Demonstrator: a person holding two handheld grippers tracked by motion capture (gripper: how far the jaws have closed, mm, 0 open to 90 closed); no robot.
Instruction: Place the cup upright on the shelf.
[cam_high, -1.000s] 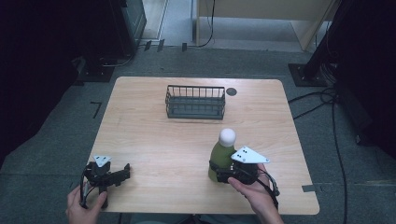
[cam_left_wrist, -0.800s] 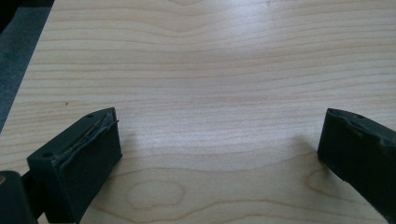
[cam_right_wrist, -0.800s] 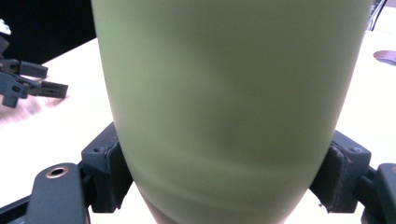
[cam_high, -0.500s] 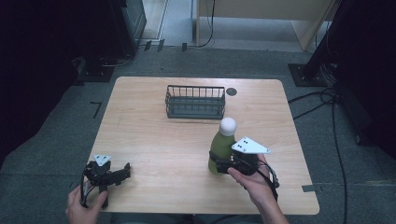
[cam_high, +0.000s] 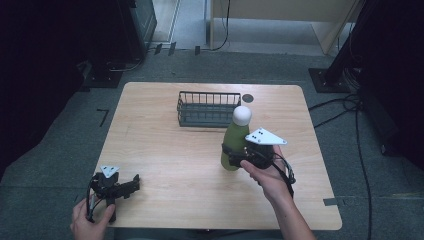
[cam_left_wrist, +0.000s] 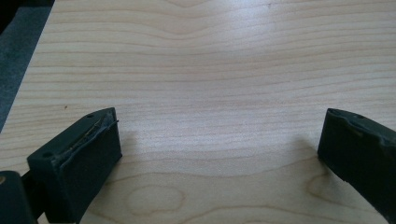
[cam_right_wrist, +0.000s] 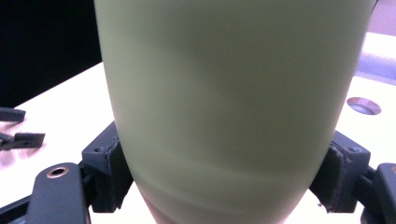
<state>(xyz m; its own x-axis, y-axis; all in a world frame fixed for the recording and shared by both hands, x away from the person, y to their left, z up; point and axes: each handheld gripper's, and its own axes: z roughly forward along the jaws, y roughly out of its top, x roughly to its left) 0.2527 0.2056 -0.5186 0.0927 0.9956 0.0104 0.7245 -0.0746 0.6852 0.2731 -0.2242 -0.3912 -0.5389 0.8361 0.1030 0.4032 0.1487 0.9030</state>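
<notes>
Bottle (cam_high: 235, 145): pale green, white cap, upright (right claw (cam_high: 235, 156) grips it low; left claw (cam_high: 131, 184) gapes).

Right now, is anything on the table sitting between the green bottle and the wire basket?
Nothing visible. The right claw holds the green bottle just short of the wire basket, with bare table between them.

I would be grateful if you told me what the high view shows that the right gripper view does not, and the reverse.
High view alone: the wire basket, the bottle's white cap and the left gripper, open near the table edge. Right gripper view alone: the fingers pressing both sides of the green bottle, close up. Both share the bottle, the right gripper, the wooden table and its round hole.
</notes>
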